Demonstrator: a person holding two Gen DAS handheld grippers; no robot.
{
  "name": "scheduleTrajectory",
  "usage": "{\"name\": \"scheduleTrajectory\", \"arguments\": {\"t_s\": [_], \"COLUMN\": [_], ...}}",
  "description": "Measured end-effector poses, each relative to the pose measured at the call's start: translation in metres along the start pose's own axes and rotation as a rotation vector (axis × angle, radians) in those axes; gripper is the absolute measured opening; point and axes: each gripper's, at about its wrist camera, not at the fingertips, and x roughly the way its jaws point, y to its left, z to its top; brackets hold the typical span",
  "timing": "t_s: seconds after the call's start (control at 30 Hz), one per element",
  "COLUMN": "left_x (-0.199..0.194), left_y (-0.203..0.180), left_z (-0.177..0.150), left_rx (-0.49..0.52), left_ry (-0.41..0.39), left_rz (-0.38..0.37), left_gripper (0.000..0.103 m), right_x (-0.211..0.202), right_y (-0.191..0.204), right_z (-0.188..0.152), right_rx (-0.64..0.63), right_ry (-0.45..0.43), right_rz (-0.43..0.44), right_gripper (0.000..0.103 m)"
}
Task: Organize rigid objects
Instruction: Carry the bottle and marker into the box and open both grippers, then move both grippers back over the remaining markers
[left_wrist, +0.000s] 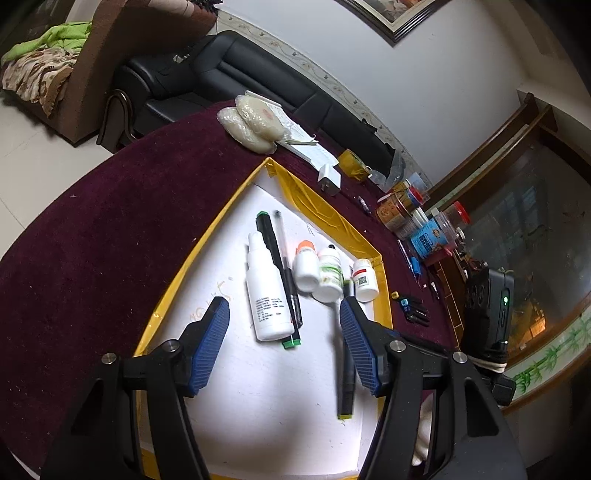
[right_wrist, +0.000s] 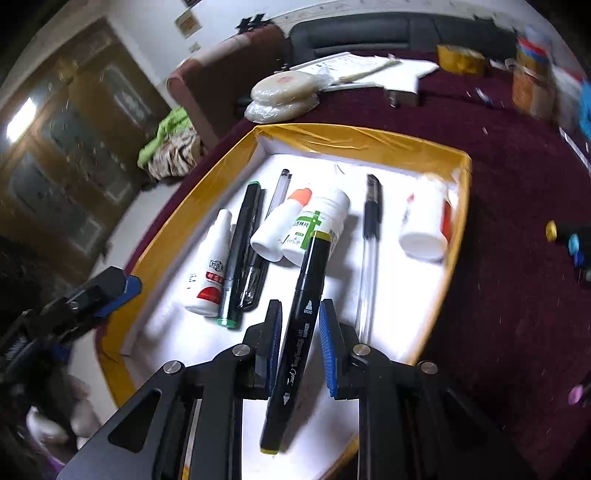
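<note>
A yellow-rimmed white tray (left_wrist: 225, 206) (right_wrist: 369, 138) on a maroon table holds a white spray bottle (left_wrist: 266, 291) (right_wrist: 210, 269), a green-capped black marker (left_wrist: 277, 277) (right_wrist: 240, 251), a clear pen (right_wrist: 369, 240), and three small white pill bottles (left_wrist: 327, 273) (right_wrist: 317, 225). A black yellow-tipped marker (right_wrist: 299, 325) (left_wrist: 347, 373) lies between the parted fingers of my right gripper (right_wrist: 301, 343), which are not pressing it. My left gripper (left_wrist: 284, 347) is open and empty above the tray, also showing at the left edge of the right wrist view (right_wrist: 110, 291).
On the maroon cloth beyond the tray lie wrapped round cakes (left_wrist: 251, 122), papers, a white charger (left_wrist: 330, 179), a yellow tape roll (left_wrist: 354, 162), jars (left_wrist: 399, 206) and loose marker caps (left_wrist: 410, 306). A black sofa (left_wrist: 229, 74) stands behind.
</note>
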Motion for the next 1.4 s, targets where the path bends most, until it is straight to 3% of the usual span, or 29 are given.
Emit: {"name": "scheduleTrajectory", "arguments": {"t_s": [0.2,0.33,0.4,0.47,0.63,0.77,0.83,0.87,0.9,1.0,1.17,1.4], "left_x": [-0.001,-0.003,-0.005,-0.005,-0.009,-0.019,-0.025,-0.027,-0.028,-0.023,-0.004,-0.003], "left_y": [0.001,0.004,0.004,0.005,0.002,-0.009,-0.017,-0.023,-0.028,-0.043,-0.070,-0.105], "left_z": [-0.003,-0.004,-0.005,-0.005,-0.006,-0.005,-0.006,-0.007,-0.008,-0.011,-0.022,-0.037], "left_rx": [0.000,-0.008,-0.005,-0.006,0.005,0.049,0.085,0.104,0.119,0.142,0.161,0.226], "left_ry": [0.006,0.003,0.002,0.002,0.006,-0.033,-0.066,-0.081,-0.089,-0.083,-0.006,0.025], "left_rz": [-0.005,-0.007,-0.006,-0.007,-0.016,-0.034,-0.040,-0.046,-0.054,-0.071,-0.083,-0.076], "left_gripper": [0.061,0.061,0.061,0.061,0.061,0.062,0.071,0.072,0.073,0.073,0.073,0.073], "right_x": [0.011,0.016,0.020,0.019,-0.025,-0.081,-0.117,-0.129,-0.139,-0.156,-0.155,-0.127], "right_y": [0.024,0.018,0.009,-0.002,-0.026,-0.047,-0.068,-0.080,-0.094,-0.151,-0.246,-0.300], "right_z": [0.007,0.013,0.019,0.027,0.029,0.018,0.004,-0.001,-0.006,-0.019,-0.033,-0.009], "right_rx": [-0.050,-0.017,0.003,0.020,0.106,0.080,0.076,0.083,0.095,0.193,0.395,0.475], "right_ry": [0.025,0.030,0.029,0.005,-0.101,-0.224,-0.302,-0.325,-0.339,-0.325,-0.265,-0.209], "right_rz": [0.093,0.089,0.032,-0.039,0.054,-0.053,-0.142,-0.185,-0.222,-0.331,-0.401,-0.481], "right_gripper": [0.017,0.023,0.024,0.024,0.024,0.029,0.045,0.061,0.070,0.070,0.070,0.069]}}
